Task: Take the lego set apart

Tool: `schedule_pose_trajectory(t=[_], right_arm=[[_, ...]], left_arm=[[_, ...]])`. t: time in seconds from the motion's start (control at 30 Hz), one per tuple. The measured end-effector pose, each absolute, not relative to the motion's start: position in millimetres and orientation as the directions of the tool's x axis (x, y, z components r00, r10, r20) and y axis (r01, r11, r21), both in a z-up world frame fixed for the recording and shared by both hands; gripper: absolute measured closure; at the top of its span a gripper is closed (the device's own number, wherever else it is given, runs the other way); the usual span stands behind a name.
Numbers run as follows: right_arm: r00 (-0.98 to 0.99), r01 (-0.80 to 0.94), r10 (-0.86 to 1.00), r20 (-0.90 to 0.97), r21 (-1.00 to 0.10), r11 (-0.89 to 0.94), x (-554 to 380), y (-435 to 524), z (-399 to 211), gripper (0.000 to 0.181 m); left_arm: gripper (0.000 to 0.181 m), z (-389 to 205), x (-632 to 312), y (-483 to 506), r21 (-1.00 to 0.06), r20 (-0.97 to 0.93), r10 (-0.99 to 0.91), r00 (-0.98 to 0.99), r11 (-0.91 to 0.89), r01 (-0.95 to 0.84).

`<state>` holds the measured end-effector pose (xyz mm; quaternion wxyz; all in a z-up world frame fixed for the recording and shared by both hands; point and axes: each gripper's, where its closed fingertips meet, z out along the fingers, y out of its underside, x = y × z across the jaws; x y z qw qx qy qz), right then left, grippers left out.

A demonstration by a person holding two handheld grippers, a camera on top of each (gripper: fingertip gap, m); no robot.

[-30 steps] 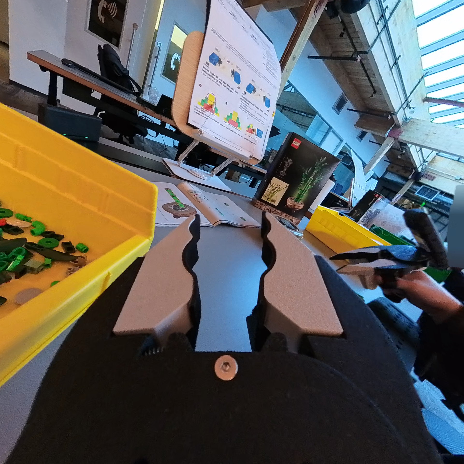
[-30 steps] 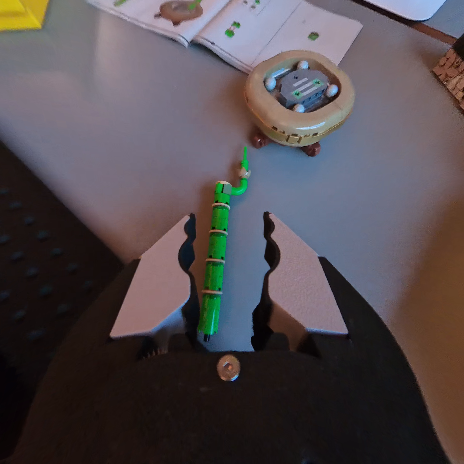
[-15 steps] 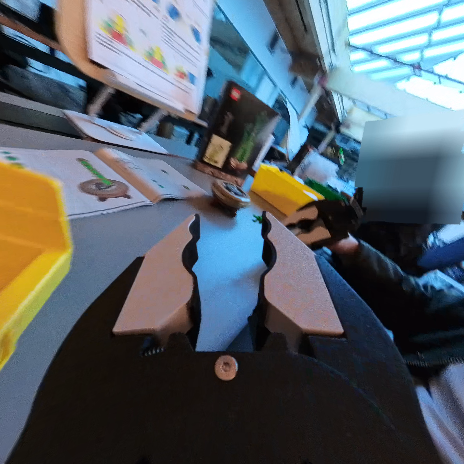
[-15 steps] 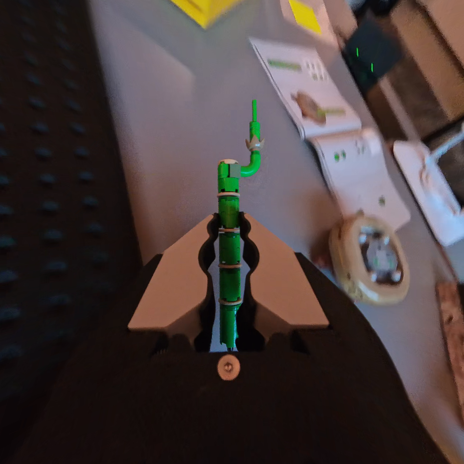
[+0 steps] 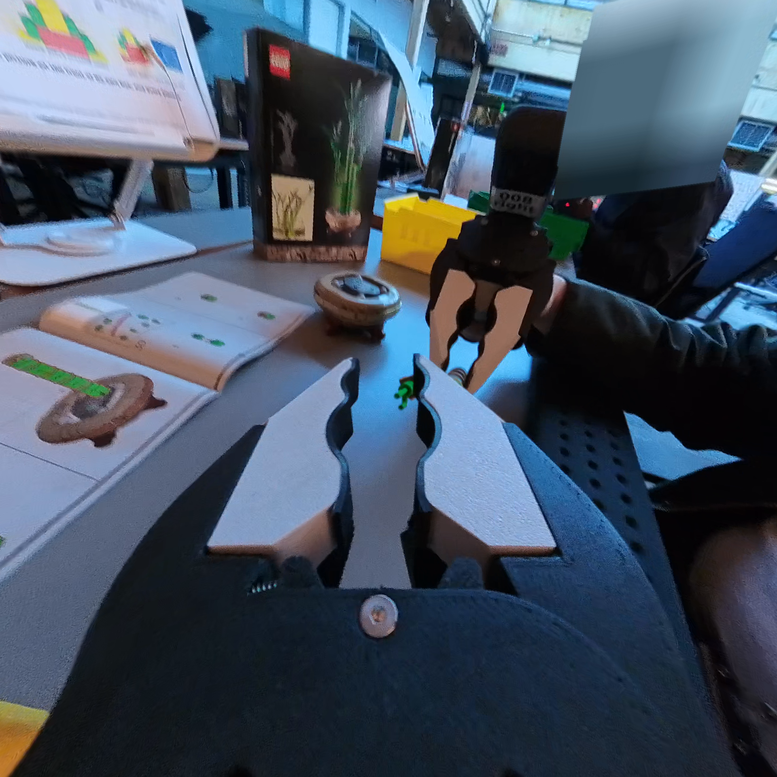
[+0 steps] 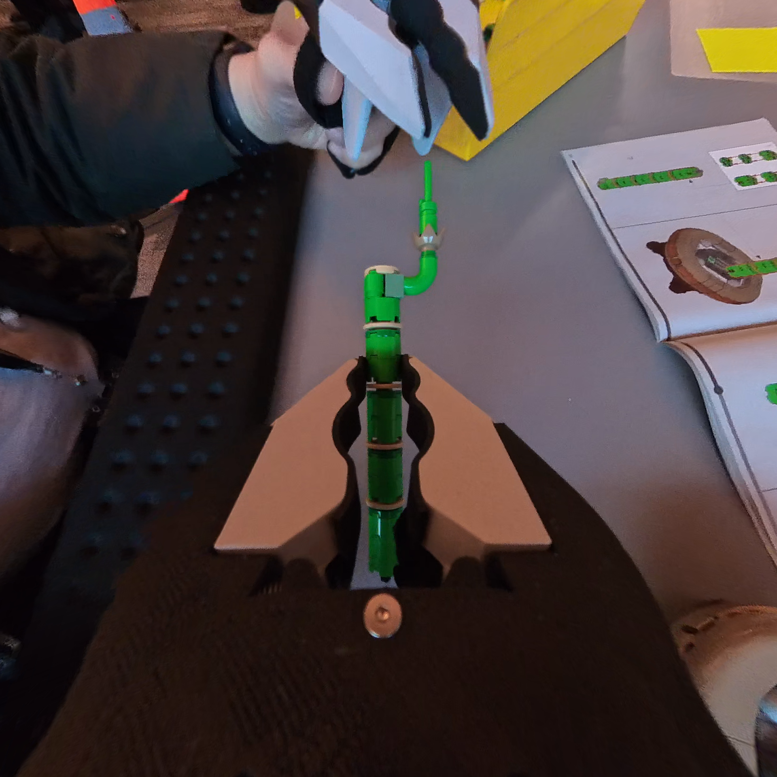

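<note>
The bamboo stalk (image 6: 382, 420) is a thin rod of glossy green plastic cylinders stacked end to end, with pale rings between the segments. At its far end sit a small grey block, a curved green elbow and a thin green spike with a little pale crown-shaped piece. The right tongs (image 6: 383, 366) have flat, matt tan fingers with wavy black inner edges on a rough black body. They are clamped narrow on the stalk, which runs lengthwise between the fingers, its upper part sticking out past the tips.

The left tongs (image 5: 386, 366), of the same make, stand with a moderate gap and nothing between the fingers. In the right wrist view they (image 6: 420, 143) hang just beyond the stalk's spike, tips near it but apart.

The round tan pot (image 5: 356, 298), smooth-sided on small brown feet, rests on the grey table (image 5: 269, 378), beyond the stalk in the left wrist view. An open booklet (image 5: 168, 328) lies beside the pot.
</note>
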<state>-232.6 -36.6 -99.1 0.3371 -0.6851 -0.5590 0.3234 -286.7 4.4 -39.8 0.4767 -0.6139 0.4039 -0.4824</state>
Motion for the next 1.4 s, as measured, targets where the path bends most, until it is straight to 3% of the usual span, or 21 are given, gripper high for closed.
schedule_pose_trajectory(t=[0.07, 0.23, 0.47, 0.8, 0.93, 1.03, 1.4], right_arm=[[0.150, 0.552, 0.987, -0.060, -0.823, -0.134, -227, -40, -110, 0.167], [0.137, 0.547, 0.988, -0.067, -0.827, -0.132, -225, -42, -116, 0.167], [0.106, 0.575, 0.994, -0.032, -0.813, -0.088, -228, -47, -122, 0.166], [0.081, 0.577, 0.995, -0.055, -0.812, -0.091, -233, -51, -126, 0.166], [0.071, 0.405, 0.971, -0.230, -0.883, -0.239, -246, -53, -97, 0.146], [0.127, 0.248, 0.927, -0.353, -0.893, -0.374, -256, -34, -79, 0.149], [0.135, 0.408, 0.923, -0.361, -0.828, -0.384, -269, -40, -106, 0.174]], left_arm=[[0.146, -53, -283, -8, -0.959, 0.225, -0.962, 0.158, -0.247, -0.139], [0.143, -87, -273, -16, -0.928, 0.200, -0.969, 0.146, -0.235, -0.289], [0.165, -80, -274, -25, -0.940, 0.202, -0.976, 0.085, -0.218, -0.262], [0.175, -100, -271, -34, -0.909, 0.166, -0.984, 0.063, -0.177, -0.377], [0.176, -98, -270, -35, -0.915, 0.134, -0.989, 0.057, -0.146, -0.375], [0.176, -98, -268, -38, -0.917, 0.101, -0.994, 0.047, -0.111, -0.384], [0.175, -95, -264, -45, -0.925, 0.049, -0.999, 0.013, -0.050, -0.378]])
